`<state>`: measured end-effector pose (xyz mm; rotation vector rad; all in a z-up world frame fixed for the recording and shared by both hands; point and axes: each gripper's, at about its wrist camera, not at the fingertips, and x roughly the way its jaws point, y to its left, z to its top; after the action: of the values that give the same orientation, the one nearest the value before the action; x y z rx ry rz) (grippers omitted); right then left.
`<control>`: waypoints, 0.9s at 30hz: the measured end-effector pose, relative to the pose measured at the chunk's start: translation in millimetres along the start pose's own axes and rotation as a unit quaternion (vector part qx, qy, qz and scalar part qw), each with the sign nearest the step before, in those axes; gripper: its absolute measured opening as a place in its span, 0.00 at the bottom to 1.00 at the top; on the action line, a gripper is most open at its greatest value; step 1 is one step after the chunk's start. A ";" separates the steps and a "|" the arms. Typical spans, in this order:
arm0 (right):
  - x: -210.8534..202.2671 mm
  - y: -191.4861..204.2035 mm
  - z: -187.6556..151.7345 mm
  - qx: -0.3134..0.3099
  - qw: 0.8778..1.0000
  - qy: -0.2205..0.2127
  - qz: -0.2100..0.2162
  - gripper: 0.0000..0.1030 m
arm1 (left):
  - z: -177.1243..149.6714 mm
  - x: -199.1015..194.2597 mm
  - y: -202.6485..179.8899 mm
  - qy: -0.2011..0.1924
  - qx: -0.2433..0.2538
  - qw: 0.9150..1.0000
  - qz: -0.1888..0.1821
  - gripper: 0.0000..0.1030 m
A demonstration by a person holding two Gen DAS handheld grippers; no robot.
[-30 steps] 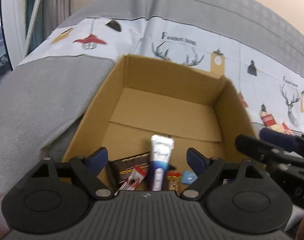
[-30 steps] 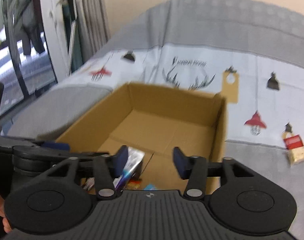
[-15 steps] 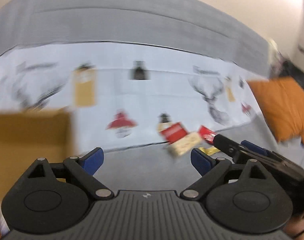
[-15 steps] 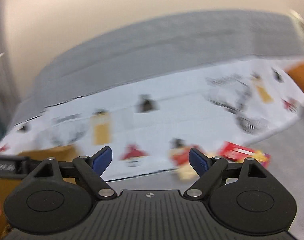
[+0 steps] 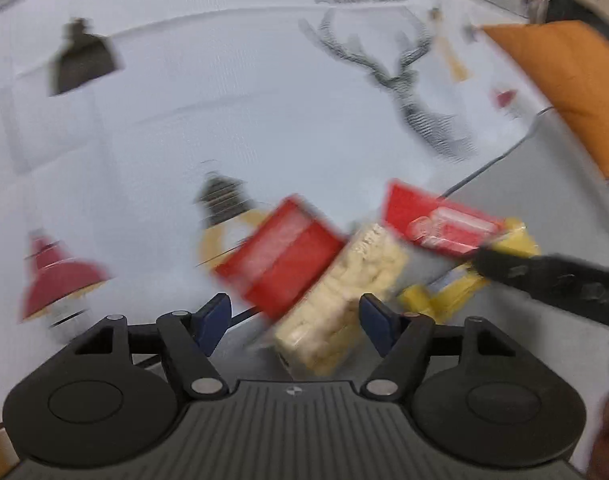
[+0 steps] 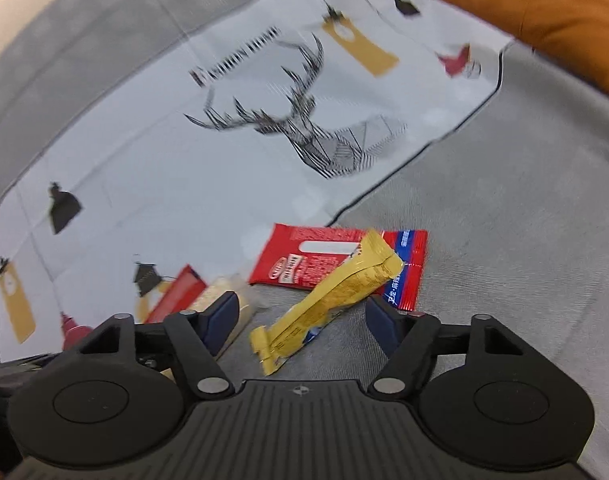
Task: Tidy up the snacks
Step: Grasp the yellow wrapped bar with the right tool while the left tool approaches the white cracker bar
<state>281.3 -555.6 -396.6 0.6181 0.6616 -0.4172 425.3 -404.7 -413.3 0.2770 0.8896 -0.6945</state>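
Several snacks lie on the sofa. In the left wrist view a pale cracker pack point(image 5: 344, 300) with a red end point(image 5: 280, 252) sits right between the blue fingertips of my open, empty left gripper point(image 5: 294, 316). A red packet point(image 5: 436, 224) and a yellow bar point(image 5: 464, 276) lie to its right. In the right wrist view the yellow bar point(image 6: 332, 296) lies between the fingertips of my open, empty right gripper point(image 6: 302, 316), over the red packet point(image 6: 328, 260). The cracker pack point(image 6: 228, 300) is at its left finger.
The snacks rest on a grey sofa seat point(image 6: 504, 200) beside a white throw with a deer print point(image 6: 316, 136). An orange cushion point(image 6: 552, 16) lies at the far right. The right gripper's black finger point(image 5: 552, 280) reaches in from the right in the left wrist view.
Both grippers swung right, away from the cardboard box with snacks in it, and dropped close over the loose snacks on the sofa. Both stayed open.
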 end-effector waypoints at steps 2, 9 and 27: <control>10.7 -4.7 1.1 0.015 1.000 0.007 0.002 0.62 | 6.7 -0.8 -3.2 0.008 0.016 1.000 -0.021 0.43; 25.6 -2.0 -1.6 0.016 0.999 0.038 0.030 0.16 | -11.8 -33.9 9.8 0.035 -0.015 0.999 0.011 0.00; 10.4 15.6 -11.4 -0.058 0.992 0.101 0.042 0.36 | -15.7 8.4 3.5 0.054 0.018 0.998 0.004 0.53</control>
<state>292.2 -538.4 -404.6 0.5804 0.8431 -0.2368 421.5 -398.0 -429.8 0.3525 0.9781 -0.6928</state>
